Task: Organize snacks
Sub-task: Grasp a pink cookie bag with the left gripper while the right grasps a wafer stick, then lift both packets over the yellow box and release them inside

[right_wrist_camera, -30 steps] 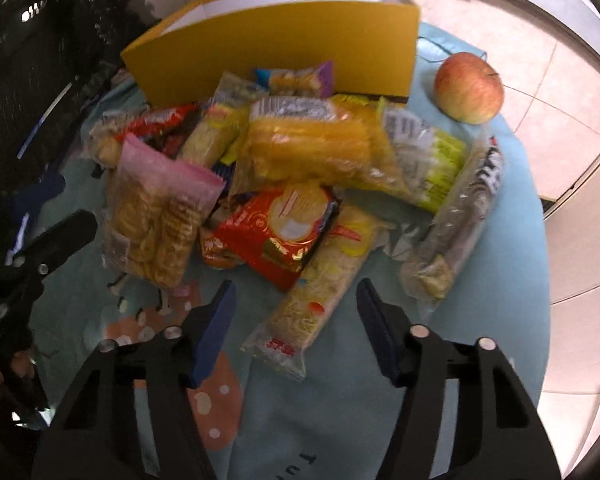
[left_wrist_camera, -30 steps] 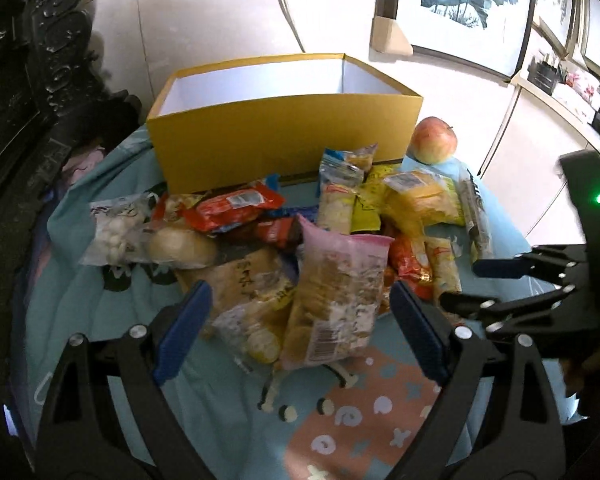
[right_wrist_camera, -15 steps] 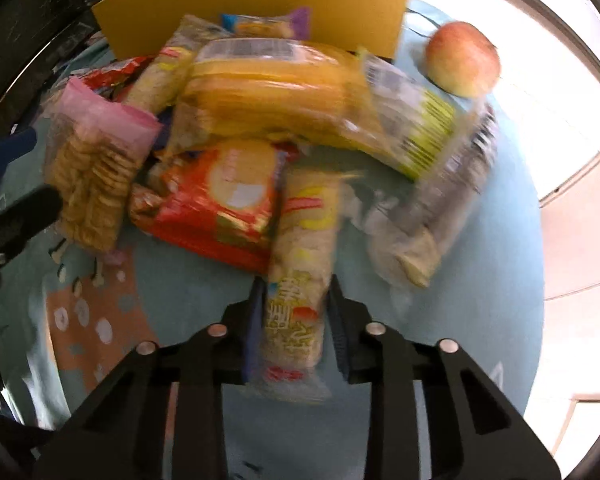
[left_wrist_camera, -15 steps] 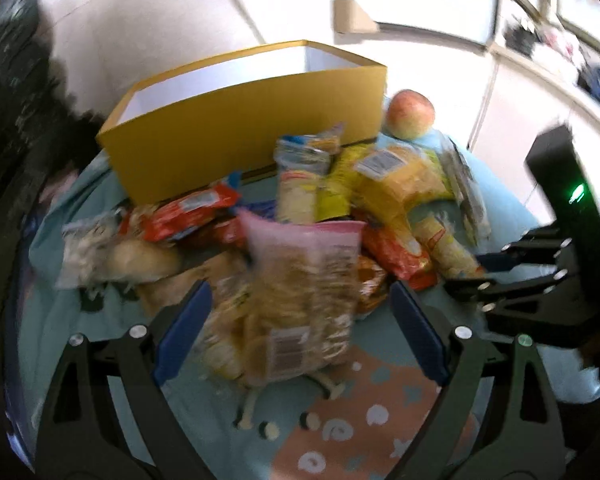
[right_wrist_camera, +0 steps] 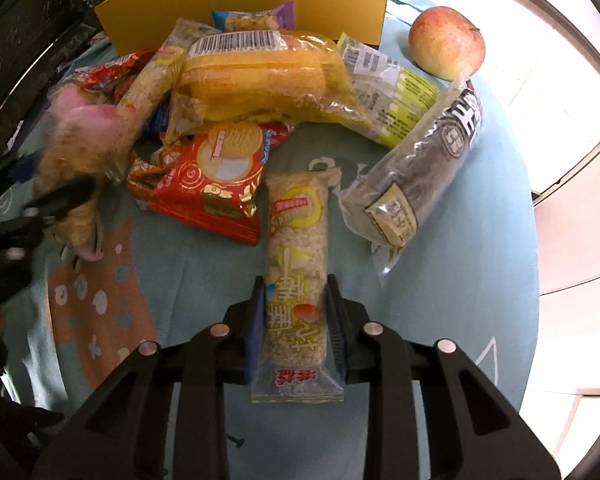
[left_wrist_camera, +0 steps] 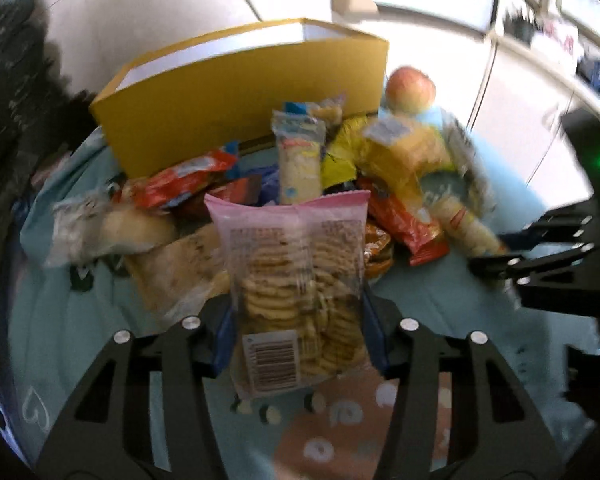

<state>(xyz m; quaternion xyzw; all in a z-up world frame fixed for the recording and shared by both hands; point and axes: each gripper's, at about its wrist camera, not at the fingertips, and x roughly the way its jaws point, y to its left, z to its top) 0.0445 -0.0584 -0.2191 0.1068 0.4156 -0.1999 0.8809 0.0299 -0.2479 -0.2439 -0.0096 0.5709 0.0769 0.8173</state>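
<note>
Box (left_wrist_camera: 236,92): yellow carton, open top, back of the table, apple (right_wrist_camera: 446,42) just off its right corner. Stiff walls, so you can drop packs in from above without it folding.

Pile (right_wrist_camera: 260,80): mixed soft packs heaped on the teal cloth (right_wrist_camera: 460,280) in front of the box. The film is slick and crinkly, so expect neighbours to slide when you lift one out. The long yellow pack and the dark one look light, but they're longer than your jaws are wide. Take those across the middle, not the ends.

Cookie bag (left_wrist_camera: 300,280): pink top, clear film, stacked biscuits inside. It sits at the near edge of the pile. Your left gripper (left_wrist_camera: 300,344) has just been closing, and both pads now press the lower sides of the bag by the barcode. It's the fragile one here. The biscuits will crack if you squeeze harder, and the loose top will flop. Keep it upright and go slow.

Rice bar (right_wrist_camera: 296,280): narrow pack, near centre of the cloth, clear of the pile. Your right gripper (right_wrist_camera: 296,320) is clamped on its lower third, and the sealed tail sticks out toward the camera. It's light and fairly stiff lengthwise, but the far end may droop. The grip looks fine for a short carry to the box.
</note>
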